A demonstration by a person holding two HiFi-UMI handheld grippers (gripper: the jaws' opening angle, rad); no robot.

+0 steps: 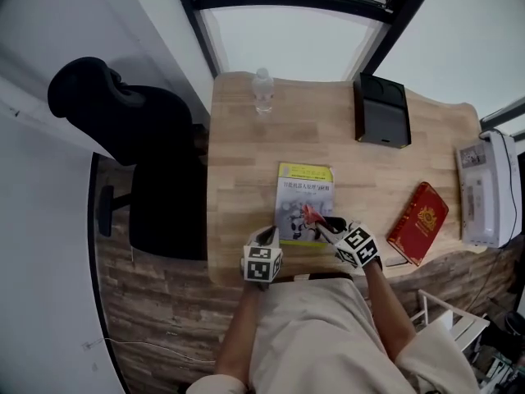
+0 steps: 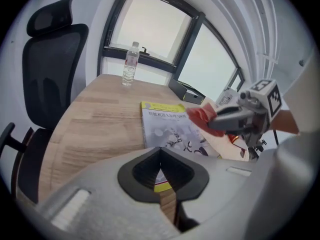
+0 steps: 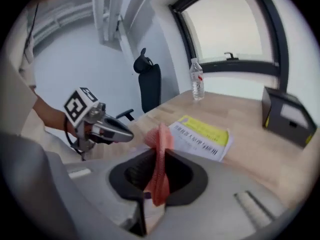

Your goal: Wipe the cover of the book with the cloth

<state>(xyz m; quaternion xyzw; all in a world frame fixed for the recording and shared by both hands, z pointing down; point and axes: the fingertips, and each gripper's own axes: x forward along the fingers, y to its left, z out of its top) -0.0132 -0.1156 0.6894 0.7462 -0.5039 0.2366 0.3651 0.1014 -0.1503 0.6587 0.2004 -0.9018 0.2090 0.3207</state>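
**Cloth pinched and over the cover, book unpinned**

The paperback book lies flat mid-way across the wooden desk, its yellow band on the far side. The right gripper has its jaws clamped on the red cloth, and a soft bunched fold sticks out past the tips over the book's near half. Whether the cloth touches the cover I cannot tell. The left gripper has its jaws pressed together with nothing between them, just beside the book's near left corner.

The book looks thin, light and glossy, so a wipe will likely slide it. Pressing down that near left corner should steady it. The cloth is limp and needs flat downward pressure to wipe.
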